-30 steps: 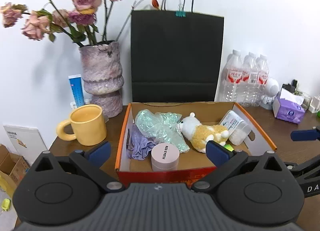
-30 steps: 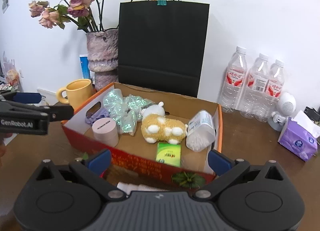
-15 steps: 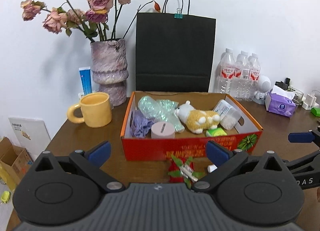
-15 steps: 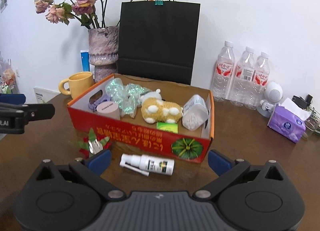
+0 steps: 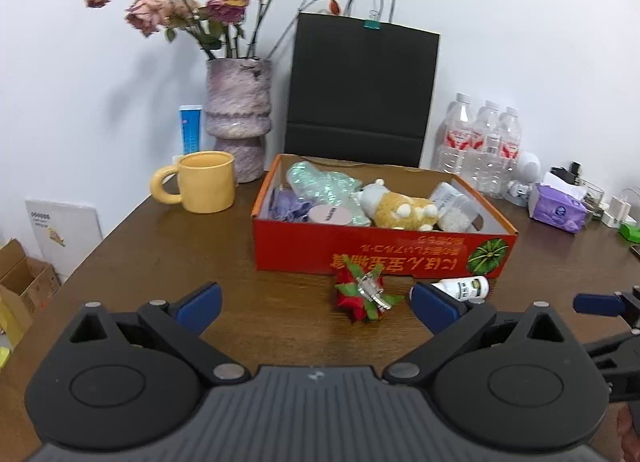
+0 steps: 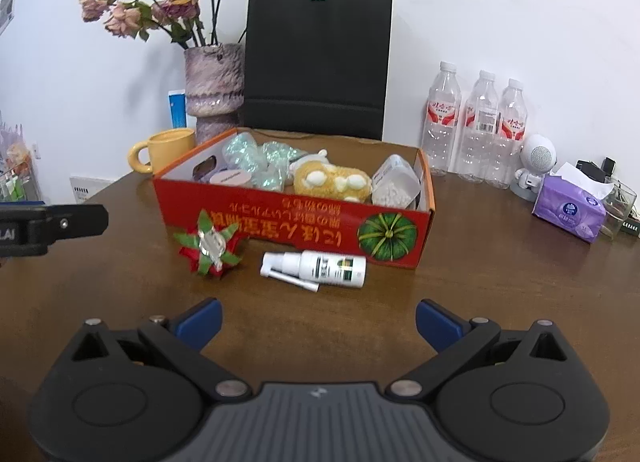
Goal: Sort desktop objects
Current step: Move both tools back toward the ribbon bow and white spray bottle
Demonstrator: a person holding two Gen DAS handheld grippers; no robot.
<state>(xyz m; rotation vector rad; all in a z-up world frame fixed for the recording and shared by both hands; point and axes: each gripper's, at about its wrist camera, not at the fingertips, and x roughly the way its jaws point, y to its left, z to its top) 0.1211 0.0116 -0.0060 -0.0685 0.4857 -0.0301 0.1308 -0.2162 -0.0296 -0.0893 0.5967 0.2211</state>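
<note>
A red cardboard box [image 5: 384, 256] [image 6: 304, 227] stands on the brown table and holds a plush toy [image 6: 332, 181], a pink round tin [image 5: 329, 215], a glittery bag, a purple cloth and a clear jar of white bits [image 6: 394, 185]. In front of it lie a red and green flower clip [image 5: 366, 296] [image 6: 210, 248] and a white spray bottle [image 6: 320, 266] [image 5: 464, 288]. My left gripper [image 5: 316, 302] is open and empty, short of the clip. My right gripper [image 6: 318, 320] is open and empty, short of the spray bottle.
A yellow mug [image 5: 200, 181], a vase of dried roses [image 5: 238, 125] and a black paper bag [image 5: 360, 89] stand behind the box. Three water bottles [image 6: 476, 129], a small white speaker [image 6: 536, 165] and a purple tissue pack [image 6: 570, 211] are at the right.
Both grippers have pulled back from the box and away from it. The clip and the spray bottle on the table have come into view. Both stay open.
</note>
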